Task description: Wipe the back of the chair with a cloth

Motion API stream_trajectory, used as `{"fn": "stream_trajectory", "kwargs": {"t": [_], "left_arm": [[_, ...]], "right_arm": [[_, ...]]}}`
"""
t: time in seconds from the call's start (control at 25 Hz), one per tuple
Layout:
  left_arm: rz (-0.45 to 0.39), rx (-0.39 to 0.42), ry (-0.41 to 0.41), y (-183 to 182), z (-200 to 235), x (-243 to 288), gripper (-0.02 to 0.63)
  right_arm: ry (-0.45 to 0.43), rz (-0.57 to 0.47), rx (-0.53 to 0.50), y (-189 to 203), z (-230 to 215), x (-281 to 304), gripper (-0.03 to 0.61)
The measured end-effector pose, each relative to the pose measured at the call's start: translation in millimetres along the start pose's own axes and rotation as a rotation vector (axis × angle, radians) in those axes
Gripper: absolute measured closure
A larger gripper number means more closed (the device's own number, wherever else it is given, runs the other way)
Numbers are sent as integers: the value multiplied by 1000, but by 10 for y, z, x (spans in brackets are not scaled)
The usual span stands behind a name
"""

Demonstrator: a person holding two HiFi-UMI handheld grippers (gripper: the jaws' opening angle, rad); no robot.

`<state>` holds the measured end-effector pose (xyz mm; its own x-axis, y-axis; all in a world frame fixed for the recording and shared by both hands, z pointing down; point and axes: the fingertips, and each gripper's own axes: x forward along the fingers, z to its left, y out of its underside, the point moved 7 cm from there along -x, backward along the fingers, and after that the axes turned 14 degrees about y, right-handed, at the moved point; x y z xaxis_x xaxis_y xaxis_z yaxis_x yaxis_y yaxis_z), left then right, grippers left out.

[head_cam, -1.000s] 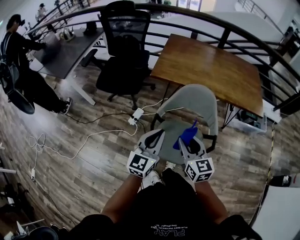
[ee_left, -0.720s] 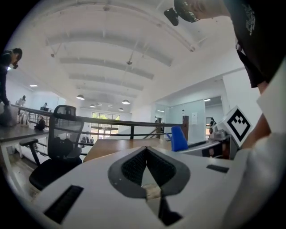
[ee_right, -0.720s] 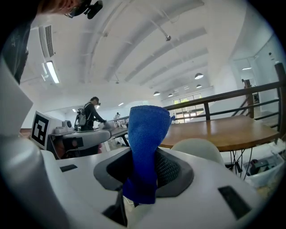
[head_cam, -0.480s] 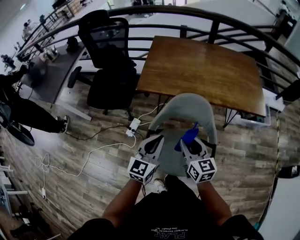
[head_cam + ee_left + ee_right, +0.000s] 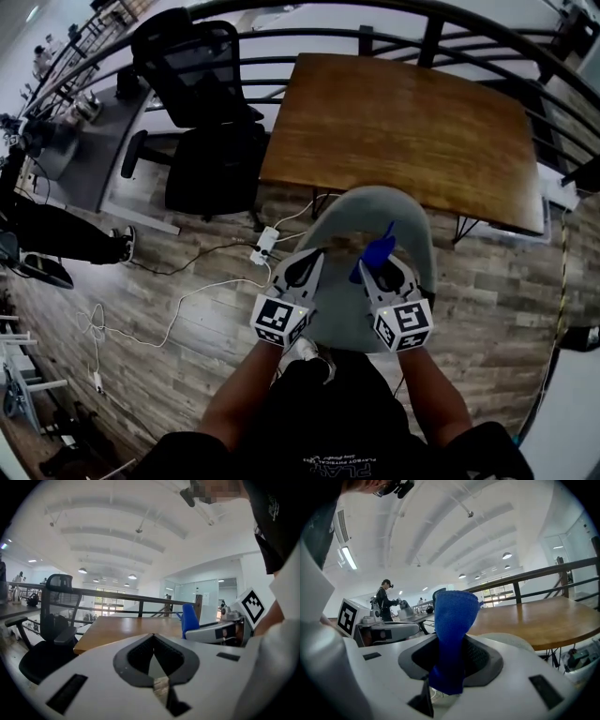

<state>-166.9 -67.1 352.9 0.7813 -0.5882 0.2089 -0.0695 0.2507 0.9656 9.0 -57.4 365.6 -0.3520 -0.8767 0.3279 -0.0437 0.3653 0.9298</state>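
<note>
Two grippers hang above the seat of the grey chair [image 5: 410, 214], and both have eased forward toward its back since half a second ago. The left gripper [image 5: 308, 262] has its jaws closed together with nothing between them. The right gripper [image 5: 385, 272] is clamped on the one blue cloth [image 5: 378, 252], which stands up just short of the chair's back, not touching it. Beyond the back is one wooden table [image 5: 403, 117]. Left of that is a second chair, a black office chair [image 5: 202, 141].
</note>
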Motion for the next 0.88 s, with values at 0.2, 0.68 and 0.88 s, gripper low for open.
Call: {"fn": "stream_trajectory", "kwargs": {"t": [0.2,0.68,0.88], "left_arm": [[11,-24,-16,162,275,196,609],[1,-141,-36,801,1069,607,609],[-16,-177,-35,894,1215,812,609]], "right_arm": [[31,28,-33,137,-29,305,443],[136,27,-149,616,102,1300,443],[160,29,-172,695,107,1655,443]]}}
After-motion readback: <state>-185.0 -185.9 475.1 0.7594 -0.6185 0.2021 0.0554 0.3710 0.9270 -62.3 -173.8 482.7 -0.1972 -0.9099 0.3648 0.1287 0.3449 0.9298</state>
